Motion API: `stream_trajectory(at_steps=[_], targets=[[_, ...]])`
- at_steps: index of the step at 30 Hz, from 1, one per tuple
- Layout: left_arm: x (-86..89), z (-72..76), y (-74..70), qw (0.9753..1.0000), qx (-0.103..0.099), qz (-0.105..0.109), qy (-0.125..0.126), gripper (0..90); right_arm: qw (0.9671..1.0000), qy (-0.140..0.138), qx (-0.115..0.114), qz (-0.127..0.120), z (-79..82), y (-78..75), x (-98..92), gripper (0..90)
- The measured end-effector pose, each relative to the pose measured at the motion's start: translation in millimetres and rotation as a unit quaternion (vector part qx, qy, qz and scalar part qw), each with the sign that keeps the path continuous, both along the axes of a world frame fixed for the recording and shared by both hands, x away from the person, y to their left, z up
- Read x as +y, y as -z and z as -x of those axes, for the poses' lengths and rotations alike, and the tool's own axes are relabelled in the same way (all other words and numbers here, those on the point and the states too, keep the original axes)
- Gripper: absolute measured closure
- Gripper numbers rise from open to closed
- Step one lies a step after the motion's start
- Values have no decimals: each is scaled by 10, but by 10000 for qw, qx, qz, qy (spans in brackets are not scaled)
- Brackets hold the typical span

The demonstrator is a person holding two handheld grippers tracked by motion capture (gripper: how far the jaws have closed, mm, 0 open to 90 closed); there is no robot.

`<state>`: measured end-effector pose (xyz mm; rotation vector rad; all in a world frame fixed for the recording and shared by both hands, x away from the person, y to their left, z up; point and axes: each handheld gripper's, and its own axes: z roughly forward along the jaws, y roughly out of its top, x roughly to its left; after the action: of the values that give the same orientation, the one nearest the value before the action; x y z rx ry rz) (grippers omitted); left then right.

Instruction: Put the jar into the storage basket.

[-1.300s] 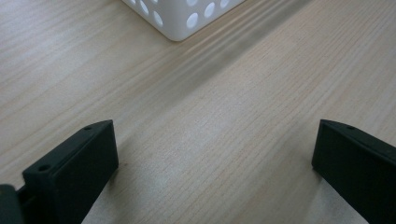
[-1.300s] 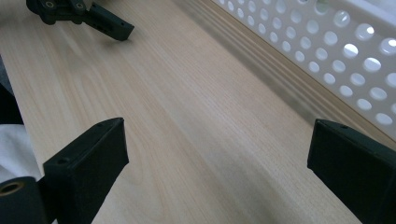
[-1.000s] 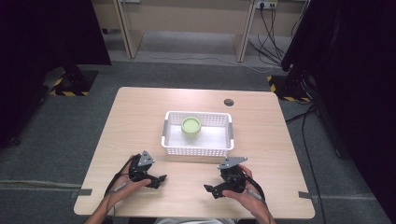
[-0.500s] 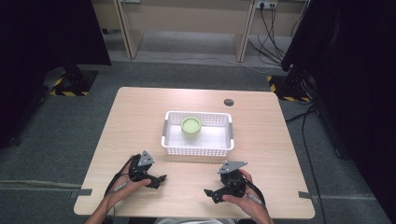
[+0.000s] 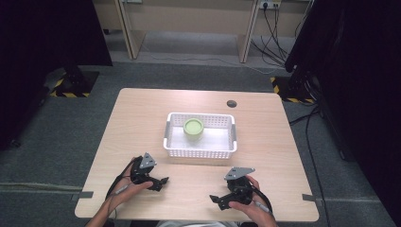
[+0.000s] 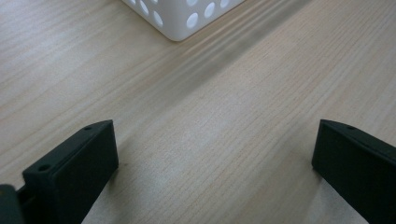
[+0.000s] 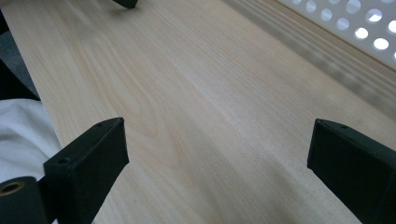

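Resting low at the near table edge | left gripper [image 5: 158, 182] and right gripper [image 5: 218, 199]: jaws wide, empty, barely shifted from a second ago | green cup [image 5: 193, 126] upright inside white basket [image 5: 199, 150] | reach not begun

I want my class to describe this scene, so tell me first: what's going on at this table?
A person holds a left gripper and a right gripper low over the near part of the wooden table, both with jaws wide open and holding nothing. Beyond them stands a white basket with a green cup inside, untouched.
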<state>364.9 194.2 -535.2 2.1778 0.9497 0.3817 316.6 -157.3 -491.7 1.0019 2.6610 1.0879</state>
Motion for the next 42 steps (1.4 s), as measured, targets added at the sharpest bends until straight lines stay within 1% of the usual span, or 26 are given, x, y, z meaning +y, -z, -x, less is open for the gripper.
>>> stream_trajectory(at_steps=[5, 9, 17, 33, 42], targets=[[0, 0, 0, 10000, 1, 0, -1, 0, 10000, 4, 9, -13, 40, 17, -23, 55], [0, 0, 0, 10000, 1, 0, -2, 0, 10000, 58, 10, -58, 83, 25, -61, 55], [0, 1, 0, 10000, 7, 3, -3, 0, 9999, 110, 27, -121, 135, 80, -111, 55], [-1, 1, 0, 10000, 4, 4, -6, 0, 9997, 122, -22, -221, 257, 54, -151, 55], [-1, 1, 0, 10000, 6, 5, -7, 0, 9996, 155, -39, -241, 288, 59, -181, 55]])
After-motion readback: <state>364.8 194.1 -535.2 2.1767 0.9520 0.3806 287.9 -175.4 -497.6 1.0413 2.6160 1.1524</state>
